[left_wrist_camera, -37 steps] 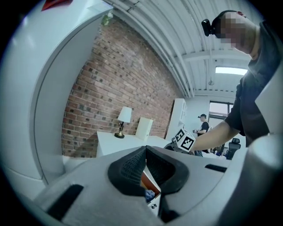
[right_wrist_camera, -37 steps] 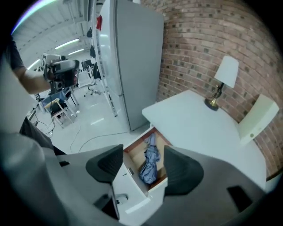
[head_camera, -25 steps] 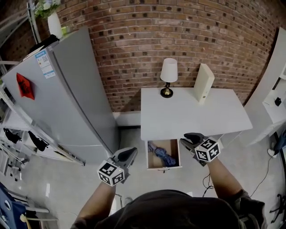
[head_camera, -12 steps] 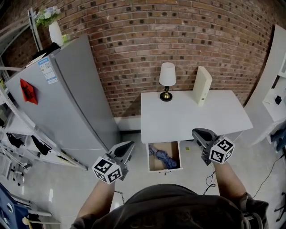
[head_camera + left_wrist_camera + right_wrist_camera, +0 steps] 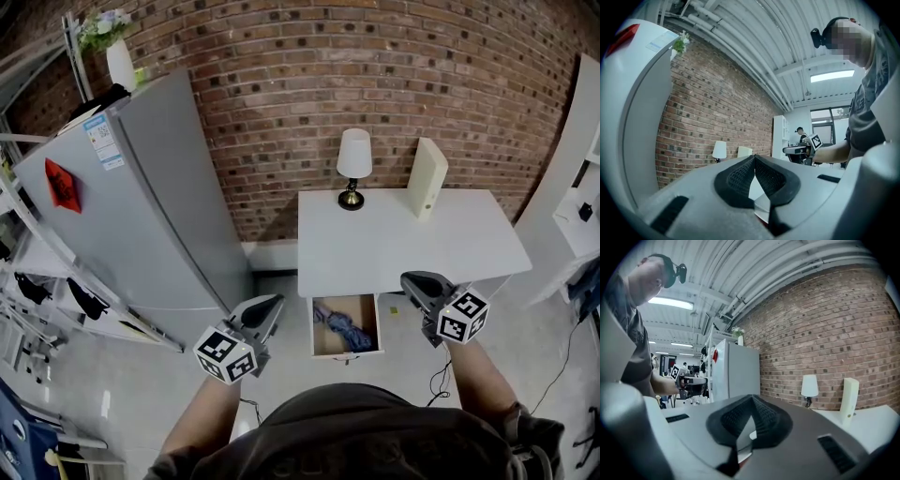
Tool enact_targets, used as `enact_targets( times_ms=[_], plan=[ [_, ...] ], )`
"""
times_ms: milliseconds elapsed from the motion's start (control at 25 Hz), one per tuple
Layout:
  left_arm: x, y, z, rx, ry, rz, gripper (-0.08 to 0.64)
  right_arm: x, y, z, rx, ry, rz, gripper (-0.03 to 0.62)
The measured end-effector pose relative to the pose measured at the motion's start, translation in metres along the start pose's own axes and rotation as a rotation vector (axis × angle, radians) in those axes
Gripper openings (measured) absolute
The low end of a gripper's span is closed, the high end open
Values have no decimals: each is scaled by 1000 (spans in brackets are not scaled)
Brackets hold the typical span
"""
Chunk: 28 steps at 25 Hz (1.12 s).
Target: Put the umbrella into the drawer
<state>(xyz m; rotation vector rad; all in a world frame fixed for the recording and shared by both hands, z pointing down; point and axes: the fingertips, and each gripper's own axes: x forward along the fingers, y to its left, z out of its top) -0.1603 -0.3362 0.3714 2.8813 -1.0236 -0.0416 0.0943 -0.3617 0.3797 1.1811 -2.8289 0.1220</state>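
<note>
Umbrella (image 5: 343, 327) lies inside the open drawer (image 5: 345, 353), slanted front to back.

Head view: the drawer sits between left gripper (image 5: 271, 303) and right gripper (image 5: 413, 280), and neither is clearly nearer.

Left gripper view: jaws together, empty.

Right gripper view: jaws together, empty.

A table (image 5: 412, 246) is set against the brick wall (image 5: 375, 66), with a lamp (image 5: 353, 161) and an upright file box (image 5: 427, 176) placed along its back edge, the lamp to the left. A drawer (image 5: 323, 343) is seen pulled out at the table's front left, with the umbrella (image 5: 343, 326) laid inside. A refrigerator (image 5: 141, 197) is stood left of the table, a vase (image 5: 119, 62) on top. The left gripper (image 5: 271, 303) and right gripper (image 5: 409, 280) are held either side of the drawer.
</note>
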Motion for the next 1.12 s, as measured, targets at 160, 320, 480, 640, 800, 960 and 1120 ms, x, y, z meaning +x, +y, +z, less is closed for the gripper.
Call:
enact_targets(
  times_ms=[160, 320, 480, 640, 800, 960, 1120],
  plan=[
    [-2, -2, 1, 0, -1, 1, 0, 1, 1, -1, -36, 20, -11, -9],
    [-4, -3, 2, 2, 0, 2, 0, 2, 4, 0, -44, 23, -3, -9],
    [-6, -3, 4, 0, -3, 1, 0, 2, 7, 3, -49, 20, 6, -9],
    [-8, -3, 4, 1, -7, 3, 0, 2, 11, 1, -51, 21, 9, -9],
    [-9, -5, 2, -2, -8, 5, 0, 1, 11, -1, -56, 25, 9, -9],
    [-8, -6, 2, -7, -10, 6, 0, -1, 8, -2, -57, 26, 9, -11],
    [-5, -7, 2, -12, -10, 5, 0, -2, 6, -2, -56, 29, 7, -9]
  ],
)
